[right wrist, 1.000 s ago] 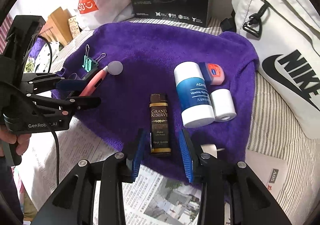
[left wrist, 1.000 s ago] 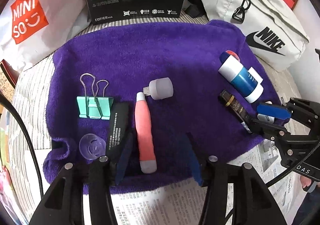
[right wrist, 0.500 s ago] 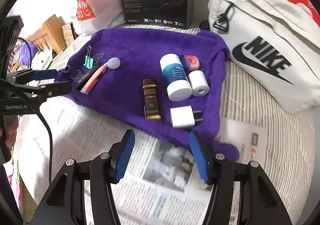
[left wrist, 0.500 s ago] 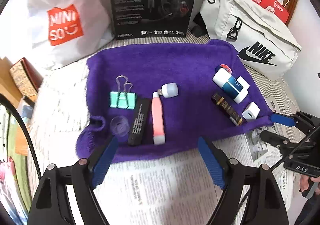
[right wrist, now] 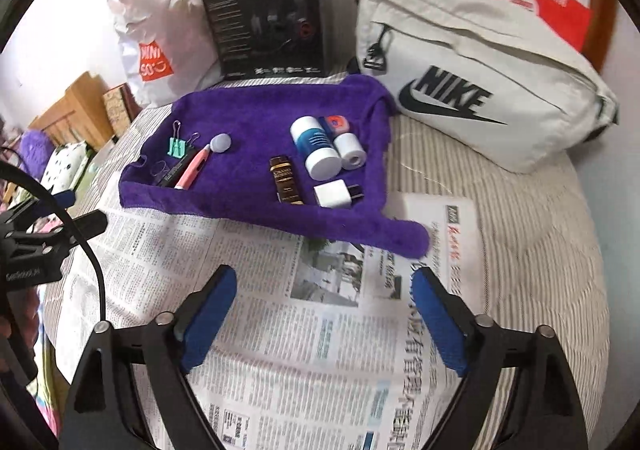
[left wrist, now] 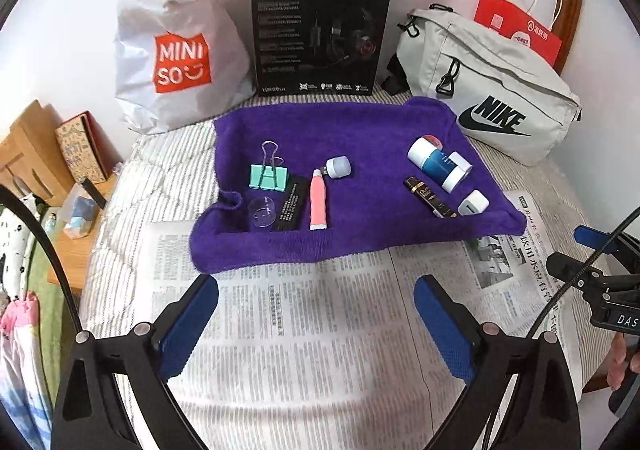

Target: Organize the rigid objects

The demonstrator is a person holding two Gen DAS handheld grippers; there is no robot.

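Left gripper (left wrist: 316,314): empty, jaws opening wide over the newspaper (left wrist: 312,330); a second ago it straddled the pink pen at the towel's near edge, now it stands off the towel.
Right gripper (right wrist: 324,314): released, jaws opening with only newsprint between them; a second ago its pads flanked the brown bottle.
Purple towel (left wrist: 360,137): looks smaller and farther off than before; its near edge overlaps the newspaper.
Near-left corner of towel: clear cap (left wrist: 262,213), black bar (left wrist: 290,203) and pink pen (left wrist: 319,201) lie side by side, unmoved.
Left side, farther back: green binder clip (left wrist: 269,175), with a small white USB light (left wrist: 339,166) just beyond the pen's tip.
Near-right corner: white charger (right wrist: 334,193), hidden behind the jaws a second ago, beside the brown bottle (right wrist: 285,179).
Right side, farther back: blue-and-white tube (right wrist: 316,147) touching a white roll (right wrist: 350,149); a small red tin (right wrist: 338,124) is half hidden behind them.
Far edge of bed: Miniso bag (left wrist: 176,45), black headset box (left wrist: 320,29) and Nike bag (left wrist: 488,89), more of each showing now.
Hard to read: the black bar's print; a person's hand at the left view's right edge is cut off.
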